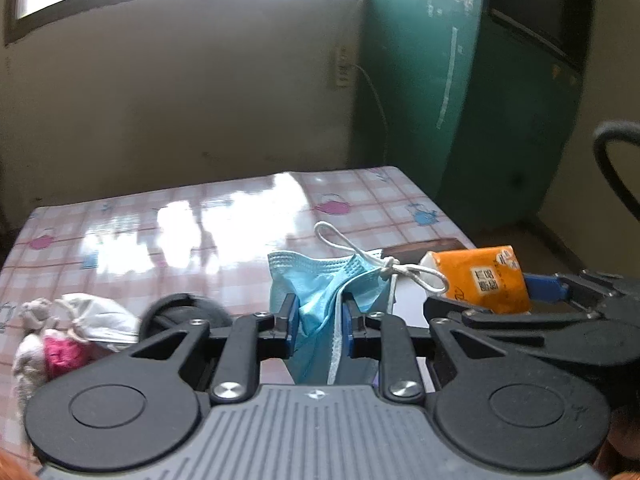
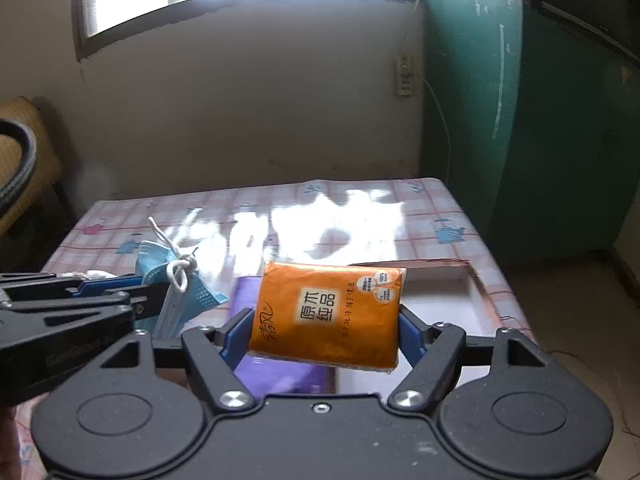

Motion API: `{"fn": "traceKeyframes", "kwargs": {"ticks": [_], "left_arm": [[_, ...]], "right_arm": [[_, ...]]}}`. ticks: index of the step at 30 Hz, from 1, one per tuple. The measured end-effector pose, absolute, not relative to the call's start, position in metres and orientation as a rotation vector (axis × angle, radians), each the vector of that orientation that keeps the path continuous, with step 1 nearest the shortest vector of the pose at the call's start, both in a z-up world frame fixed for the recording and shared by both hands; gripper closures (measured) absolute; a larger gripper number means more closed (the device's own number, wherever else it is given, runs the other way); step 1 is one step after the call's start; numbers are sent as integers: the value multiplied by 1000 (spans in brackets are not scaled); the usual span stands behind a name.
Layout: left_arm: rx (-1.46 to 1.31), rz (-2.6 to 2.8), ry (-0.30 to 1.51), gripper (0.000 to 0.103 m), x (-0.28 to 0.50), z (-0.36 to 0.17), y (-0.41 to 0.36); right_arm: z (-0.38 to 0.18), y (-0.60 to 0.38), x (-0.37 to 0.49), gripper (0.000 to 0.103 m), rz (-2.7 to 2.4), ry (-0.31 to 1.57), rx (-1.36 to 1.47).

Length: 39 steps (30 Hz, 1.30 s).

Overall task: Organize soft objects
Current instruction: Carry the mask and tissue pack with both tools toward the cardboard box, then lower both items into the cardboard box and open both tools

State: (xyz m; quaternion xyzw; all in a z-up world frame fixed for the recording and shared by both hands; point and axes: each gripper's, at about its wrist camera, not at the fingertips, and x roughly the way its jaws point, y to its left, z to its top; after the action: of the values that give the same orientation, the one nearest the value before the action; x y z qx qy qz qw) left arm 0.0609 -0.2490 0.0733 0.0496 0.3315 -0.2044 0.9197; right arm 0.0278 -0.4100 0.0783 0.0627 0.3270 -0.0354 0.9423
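Up above the checked counter (image 2: 440,208), the left gripper (image 1: 319,326) pinches a crumpled blue face mask (image 1: 320,284) between its 2 fingers (image 1: 290,322). Just to its right, the right gripper (image 2: 325,330) clamps an orange tissue pack (image 2: 328,316), near a box (image 2: 440,292).

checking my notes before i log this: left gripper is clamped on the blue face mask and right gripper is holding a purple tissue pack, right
Not quite. The tissue pack in the right gripper is orange, not purple, as the right wrist view shows. The rest holds: the left gripper is clamped on the blue face mask.
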Motion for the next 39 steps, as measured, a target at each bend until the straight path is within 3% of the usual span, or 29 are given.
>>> {"fn": "traceKeyframes", "kwargs": {"ticks": [21,24,25,30,32,39], "left_arm": [[165,-590,766,76,72,23,-335],[134,-636,777,63,71,20,-339],[134,-639,780,49,71,19,-341],[130,-625,751,45,68,24,-338],[124,-589,740,31,67,28,-333],[125,-487,692,15,51,49,-311]], "right_arm": [[29,-497,72,15,-149,799,152],[27,-504,79,13,-150,798,161],[27,-505,79,13,-148,795,171],[35,-507,69,12,-154,768,190],[40,-501,62,12,-154,750,177],[56,-490,38,11,-211,703,200]]}}
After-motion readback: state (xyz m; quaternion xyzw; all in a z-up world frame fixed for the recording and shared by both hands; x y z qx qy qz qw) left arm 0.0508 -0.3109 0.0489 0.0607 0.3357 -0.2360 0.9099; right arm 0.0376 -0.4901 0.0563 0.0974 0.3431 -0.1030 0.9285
